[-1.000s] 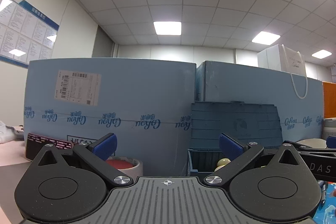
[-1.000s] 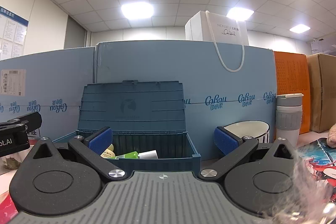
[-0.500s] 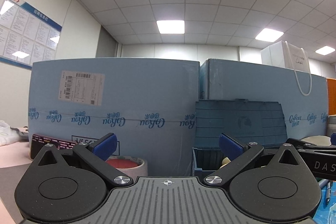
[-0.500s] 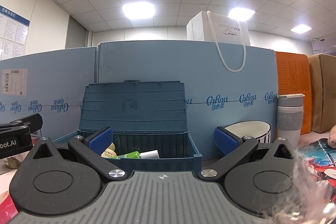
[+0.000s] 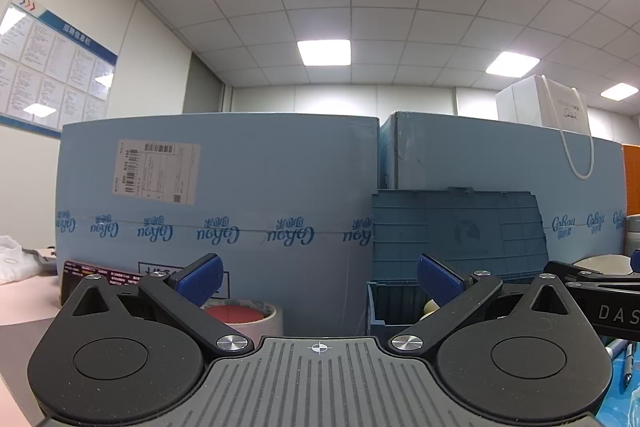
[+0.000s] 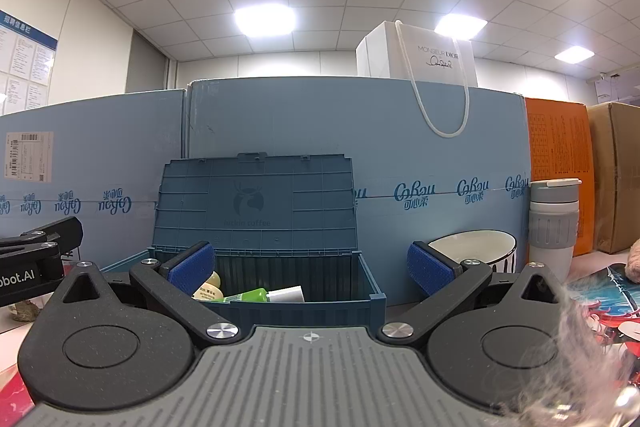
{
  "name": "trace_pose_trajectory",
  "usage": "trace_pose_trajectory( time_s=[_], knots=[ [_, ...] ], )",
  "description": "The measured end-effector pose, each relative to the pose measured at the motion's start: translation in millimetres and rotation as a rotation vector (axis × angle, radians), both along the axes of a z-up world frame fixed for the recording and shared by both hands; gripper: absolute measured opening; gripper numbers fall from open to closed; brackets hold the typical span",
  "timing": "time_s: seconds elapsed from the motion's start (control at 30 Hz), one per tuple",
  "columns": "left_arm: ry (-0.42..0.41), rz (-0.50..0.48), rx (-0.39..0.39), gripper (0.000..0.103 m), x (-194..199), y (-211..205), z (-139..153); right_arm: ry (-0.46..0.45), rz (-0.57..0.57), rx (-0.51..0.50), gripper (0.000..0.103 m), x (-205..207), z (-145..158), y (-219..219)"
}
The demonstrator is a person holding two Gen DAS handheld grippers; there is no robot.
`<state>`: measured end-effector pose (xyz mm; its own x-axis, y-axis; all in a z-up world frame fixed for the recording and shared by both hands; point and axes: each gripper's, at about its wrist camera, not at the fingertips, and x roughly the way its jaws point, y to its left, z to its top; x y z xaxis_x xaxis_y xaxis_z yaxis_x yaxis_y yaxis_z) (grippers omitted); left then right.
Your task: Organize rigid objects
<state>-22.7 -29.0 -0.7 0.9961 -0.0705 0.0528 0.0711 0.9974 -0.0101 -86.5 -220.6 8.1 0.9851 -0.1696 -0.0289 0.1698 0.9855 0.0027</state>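
Dark teal-blue crate [image 6: 280,291], ribbed walls, lid [image 6: 256,203] up with a faint darker deer logo; inside, a pale yellow bottle [image 6: 210,287] and a lime-green tube with a white cap [image 6: 264,294]. Behind, light blue boxes [image 6: 360,147] with darker blue lettering, a white barcode label [image 5: 156,171] on one. White bag [image 6: 424,59], white cord handles. Orange box [image 6: 556,163], brown carton [image 6: 616,171]. White bowl [image 6: 472,249], dark stripes down its side. White and grey tumbler [image 6: 554,223]. Red-centred cream tape roll [image 5: 244,317]. Royal blue pads [image 6: 190,267] on black gripper fingers
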Motion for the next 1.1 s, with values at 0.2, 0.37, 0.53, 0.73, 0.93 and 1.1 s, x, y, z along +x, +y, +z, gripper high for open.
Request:
trace_pose_trajectory(
  time_s=[0.2,0.37,0.53,0.73,0.93,1.1],
  knots=[
    [0.003,0.0,0.003,0.103,0.1,-0.2,0.1,-0.001,0.0,0.001,0.103,0.1,-0.3,0.2],
    [-0.001,-0.001,0.007,0.103,-0.5,-1.2,0.4,0.0,0.0,0.0,0.103,0.2,-0.3,0.2],
    [-0.001,-0.002,0.007,0.103,-0.3,-1.2,0.5,0.0,0.0,0.001,0.103,0.2,-0.3,0.2],
    [0.0,-0.001,0.009,0.103,-0.2,-2.0,0.2,0.0,0.001,0.001,0.103,0.2,-0.4,0.6],
    [0.0,-0.001,0.009,0.103,-0.4,-2.1,0.3,0.001,0.001,0.0,0.103,0.2,-0.4,0.7],
    [0.0,-0.001,0.009,0.103,-0.2,-2.1,0.4,0.0,0.001,0.001,0.103,0.2,-0.4,0.7]
  ],
)
